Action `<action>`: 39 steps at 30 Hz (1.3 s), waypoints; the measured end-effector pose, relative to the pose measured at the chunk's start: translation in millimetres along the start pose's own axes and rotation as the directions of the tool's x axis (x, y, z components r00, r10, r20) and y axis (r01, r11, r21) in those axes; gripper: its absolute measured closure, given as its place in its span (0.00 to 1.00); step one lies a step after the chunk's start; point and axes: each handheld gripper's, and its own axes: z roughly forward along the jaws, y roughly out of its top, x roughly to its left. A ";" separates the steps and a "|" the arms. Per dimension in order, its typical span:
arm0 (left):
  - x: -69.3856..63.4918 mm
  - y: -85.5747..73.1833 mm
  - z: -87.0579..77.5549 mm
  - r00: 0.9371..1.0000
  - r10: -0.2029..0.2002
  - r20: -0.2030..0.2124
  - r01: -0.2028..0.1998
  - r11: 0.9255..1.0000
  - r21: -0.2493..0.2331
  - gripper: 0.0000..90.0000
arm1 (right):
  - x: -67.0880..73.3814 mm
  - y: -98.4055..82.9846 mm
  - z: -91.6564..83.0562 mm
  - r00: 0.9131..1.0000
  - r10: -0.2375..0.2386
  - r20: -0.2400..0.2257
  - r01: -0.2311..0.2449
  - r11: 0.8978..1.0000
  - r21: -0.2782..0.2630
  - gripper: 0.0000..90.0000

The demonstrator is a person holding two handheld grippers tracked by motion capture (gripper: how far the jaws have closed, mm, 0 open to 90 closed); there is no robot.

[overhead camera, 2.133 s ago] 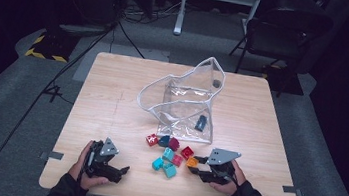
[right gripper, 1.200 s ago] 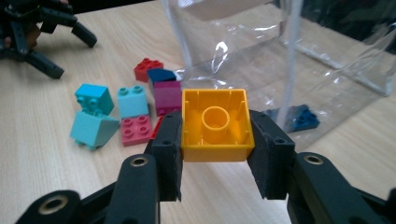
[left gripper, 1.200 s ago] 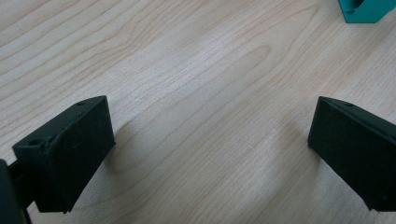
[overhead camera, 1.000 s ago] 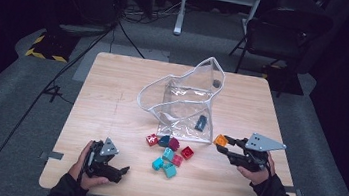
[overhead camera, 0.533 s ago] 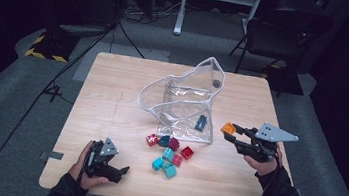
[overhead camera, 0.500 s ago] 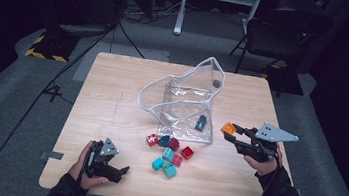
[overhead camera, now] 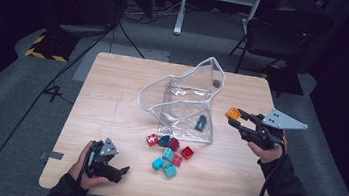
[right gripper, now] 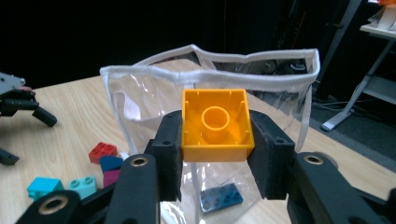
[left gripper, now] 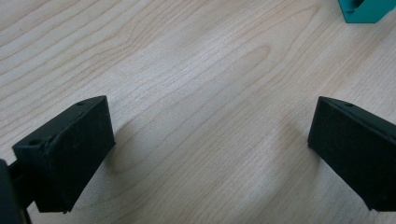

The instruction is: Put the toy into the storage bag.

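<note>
My right gripper is shut on an orange brick, held in the air just right of the clear plastic bag. The brick's hollow underside faces the right gripper view's camera. A blue brick lies inside the bag. Several loose bricks, red, teal and dark, lie in front of the bag. My left gripper rests on the table near the front left edge, jaws wide open with bare wood between them.
The wooden table has free room at its left and back. A teal brick corner lies ahead of the left gripper. A chair and a stand are on the floor beyond the table.
My right gripper has picked the orange brick out of the pile and carried it up and right, then toward the bag's right side. The left gripper has stayed in place.
</note>
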 end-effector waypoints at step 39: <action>0.0 0.0 0.0 1.000 0.000 0.000 0.000 1.000 0.000 0.01 | -3.3 63.1 31.5 0.998 -0.048 0.034 0.050 0.997 -0.052 0.66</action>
